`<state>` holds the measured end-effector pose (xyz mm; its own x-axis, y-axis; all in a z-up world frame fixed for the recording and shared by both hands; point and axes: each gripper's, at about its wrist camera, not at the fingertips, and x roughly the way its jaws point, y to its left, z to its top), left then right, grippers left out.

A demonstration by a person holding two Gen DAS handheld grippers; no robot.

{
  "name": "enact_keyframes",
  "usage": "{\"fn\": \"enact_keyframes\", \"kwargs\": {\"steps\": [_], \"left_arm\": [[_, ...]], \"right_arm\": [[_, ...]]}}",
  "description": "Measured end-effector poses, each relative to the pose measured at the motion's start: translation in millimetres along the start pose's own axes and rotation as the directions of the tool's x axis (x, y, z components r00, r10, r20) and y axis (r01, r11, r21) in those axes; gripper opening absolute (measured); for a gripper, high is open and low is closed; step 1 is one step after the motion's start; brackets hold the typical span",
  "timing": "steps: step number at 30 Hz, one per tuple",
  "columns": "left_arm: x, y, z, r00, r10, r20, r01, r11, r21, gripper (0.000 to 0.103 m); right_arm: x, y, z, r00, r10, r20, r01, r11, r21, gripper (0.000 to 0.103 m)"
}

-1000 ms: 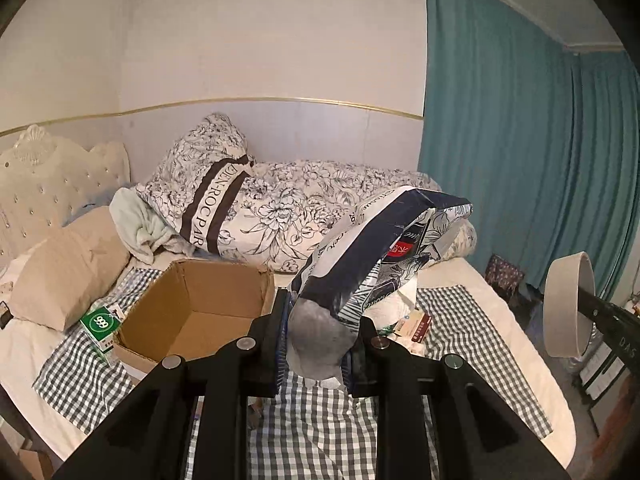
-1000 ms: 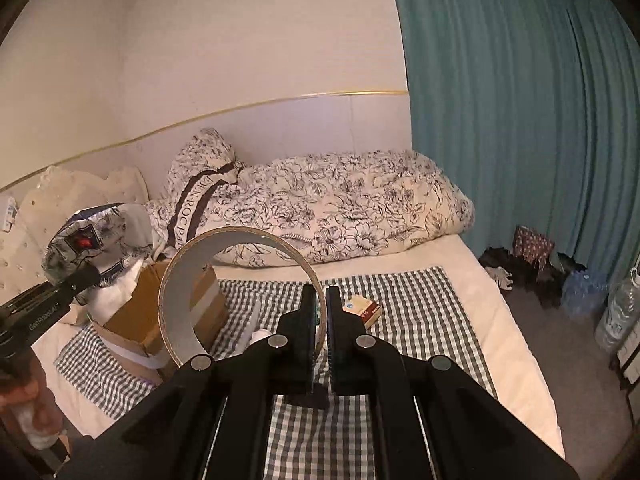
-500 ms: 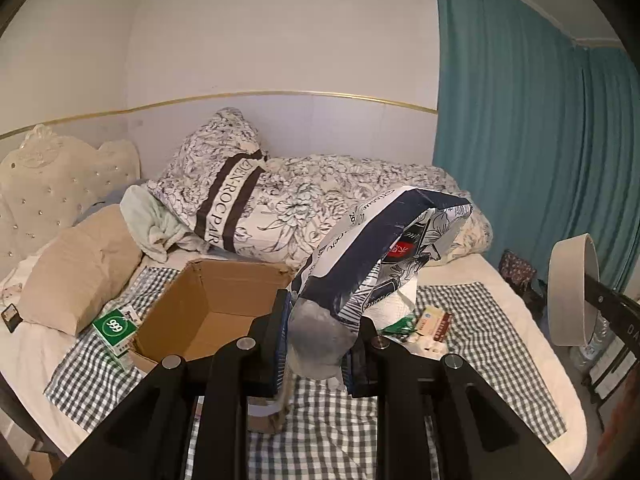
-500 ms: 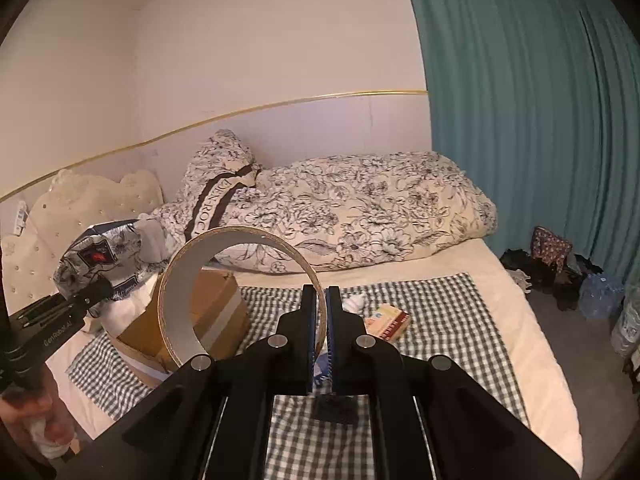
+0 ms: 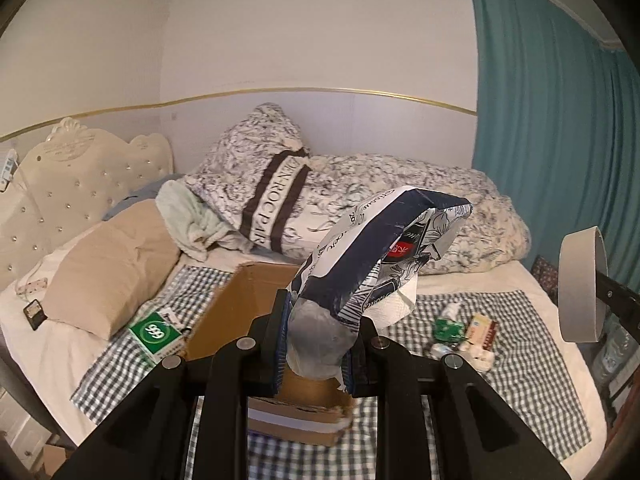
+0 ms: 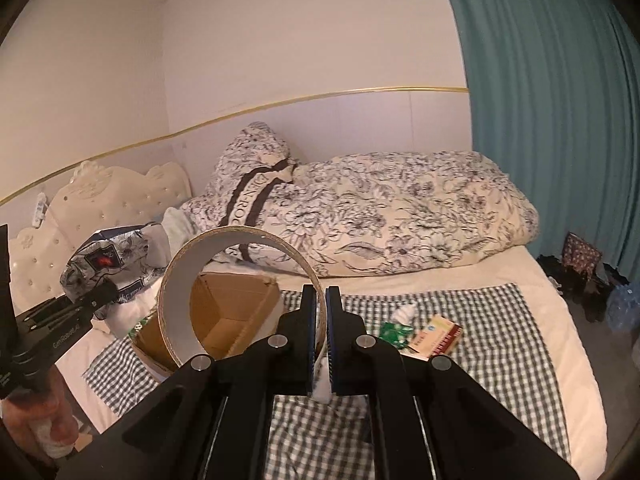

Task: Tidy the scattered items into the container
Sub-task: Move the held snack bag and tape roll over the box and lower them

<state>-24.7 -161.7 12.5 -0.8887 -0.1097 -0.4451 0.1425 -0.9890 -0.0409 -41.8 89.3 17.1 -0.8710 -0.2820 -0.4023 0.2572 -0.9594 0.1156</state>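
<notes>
Left gripper (image 5: pixel 316 344) clamps floral tissue pack (image 5: pixel 372 252); right gripper (image 6: pixel 320 340) pinches white tape ring (image 6: pixel 176 304). Carrying step; next, release over brown cardboard box (image 5: pixel 240 304).

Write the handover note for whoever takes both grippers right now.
Left gripper: shut on the tissue pack, a blue-and-white floral soft pack with tissue hanging out, held up above the cardboard box.
Right gripper: shut on the rim of the tape ring, a wide white ring, also raised near the box.
The box sits open on the checked cloth; from here its inside looks empty.
Done: both items picked up.
Left: drop both into the box, then collect the green 999 box beside it and the small packets and crumpled tissue on the cloth.
</notes>
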Motion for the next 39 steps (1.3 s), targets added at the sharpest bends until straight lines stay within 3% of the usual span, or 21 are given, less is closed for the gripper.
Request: {"fn": "enact_keyframes", "kwargs": {"steps": [20,39], "left_arm": [[33,65,1,0.994,0.104,-0.043,-0.105,0.994,-0.023,0.022],[99,83,-14,0.981,0.114,-0.154,-0.120,0.992,-0.025,0.022]], "right_arm": [[76,77,8,0.991,0.119,-0.064,-0.123,0.990,-0.064,0.004],[171,121,-15,0.964,0.166,-0.206,-0.189,0.977,-0.097,0.004]]}}
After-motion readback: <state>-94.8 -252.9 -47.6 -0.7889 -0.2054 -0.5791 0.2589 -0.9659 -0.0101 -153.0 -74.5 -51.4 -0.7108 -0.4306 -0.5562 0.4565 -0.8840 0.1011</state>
